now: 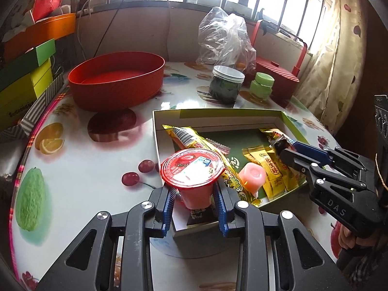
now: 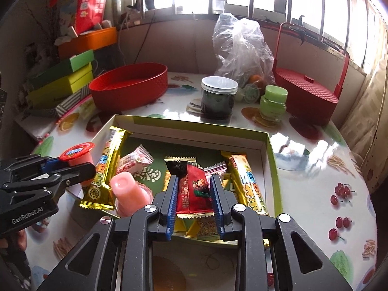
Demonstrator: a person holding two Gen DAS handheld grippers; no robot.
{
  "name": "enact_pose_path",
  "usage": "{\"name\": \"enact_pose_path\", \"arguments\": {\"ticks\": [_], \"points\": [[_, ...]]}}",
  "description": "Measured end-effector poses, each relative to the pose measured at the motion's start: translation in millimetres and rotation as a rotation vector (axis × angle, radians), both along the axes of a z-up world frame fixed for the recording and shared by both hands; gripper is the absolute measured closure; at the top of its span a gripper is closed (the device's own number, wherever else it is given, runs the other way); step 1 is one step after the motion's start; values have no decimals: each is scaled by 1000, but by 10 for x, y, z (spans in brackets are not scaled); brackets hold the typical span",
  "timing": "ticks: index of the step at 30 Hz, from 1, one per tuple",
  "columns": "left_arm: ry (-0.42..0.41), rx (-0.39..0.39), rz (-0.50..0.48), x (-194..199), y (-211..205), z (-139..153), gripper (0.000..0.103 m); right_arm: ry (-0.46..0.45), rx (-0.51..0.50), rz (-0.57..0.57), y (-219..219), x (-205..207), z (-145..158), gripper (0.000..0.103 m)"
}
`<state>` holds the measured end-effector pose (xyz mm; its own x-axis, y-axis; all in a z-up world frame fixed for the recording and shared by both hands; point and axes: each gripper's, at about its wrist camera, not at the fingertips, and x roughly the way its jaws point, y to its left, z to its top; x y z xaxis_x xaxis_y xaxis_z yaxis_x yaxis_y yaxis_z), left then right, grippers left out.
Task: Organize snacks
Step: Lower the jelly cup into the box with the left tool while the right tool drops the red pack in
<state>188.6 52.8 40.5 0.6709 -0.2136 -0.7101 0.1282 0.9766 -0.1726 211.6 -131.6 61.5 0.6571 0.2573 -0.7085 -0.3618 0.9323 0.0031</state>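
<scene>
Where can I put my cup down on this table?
Bare cloth lies left of the box, below the red bowl, around the printed cherries. More lies right of the box, toward the curtain. The box and the jar end are crowded.

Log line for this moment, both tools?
left tool: gripping jelly cup | right tool: pads around red snack packet | both over green-rimmed box

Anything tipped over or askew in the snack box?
Yes: one pink jelly cup lies upside down in the green-edged box, base up, leaning among the gold wrappers. The packets around it are jumbled at mixed angles.
</scene>
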Motion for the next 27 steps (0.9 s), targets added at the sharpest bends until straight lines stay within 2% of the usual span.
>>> {"name": "enact_pose_path", "arguments": {"ticks": [2, 4, 8, 12, 20, 27], "points": [[-3, 2, 2, -9, -1, 10, 70, 1, 5, 4, 7, -6, -2, 75], [-10, -7, -6, -16, -10, 23, 62, -2, 8, 3, 10, -14, -1, 71], [-21, -8, -3, -50, -19, 54, 59, 1, 26, 1, -4, -35, 7, 66], [-29, -18, 4, -91, -17, 73, 51, -11, 44, 2, -27, -92, 49, 62], [-61, 3, 16, -251, -51, 133, 51, -28, 85, -21, -107, -274, 136, 59], [-78, -11, 20, -477, -67, 187, 51, -45, 103, -32, -174, -500, 172, 59]]}}
